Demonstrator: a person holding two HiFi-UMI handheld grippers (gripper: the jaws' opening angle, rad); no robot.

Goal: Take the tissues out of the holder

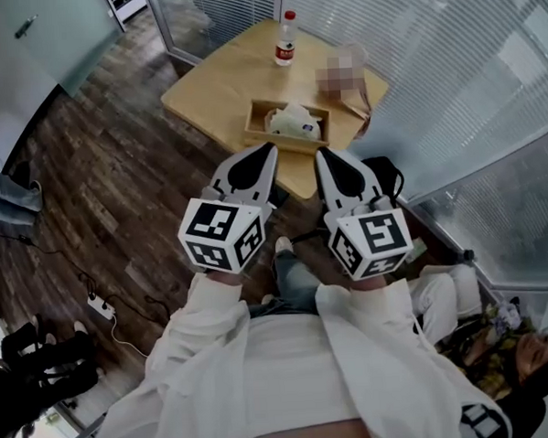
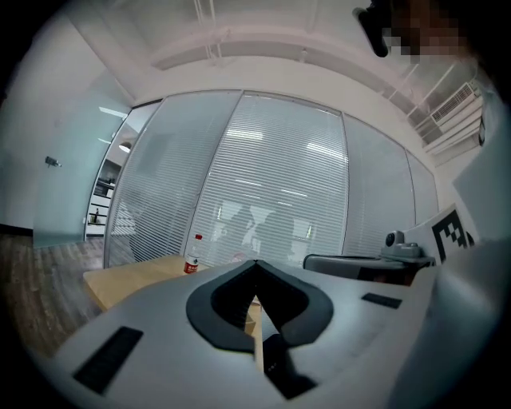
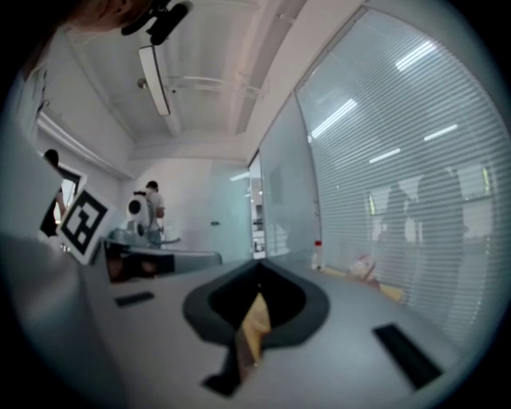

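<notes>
step: approach, no grasp yet | left tongs (image 1: 269,151) and right tongs (image 1: 325,156) pressed together, empty, short of tabletop (image 1: 214,87) | tissues (image 1: 294,121) in holder (image 1: 258,130) toward near corner | next: reach, spread, pinch tissues

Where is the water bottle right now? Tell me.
In the head view, the water bottle stands upright near the far edge of the wooden table, beyond the tissue holder and ahead of both hand-held grippers.
</notes>
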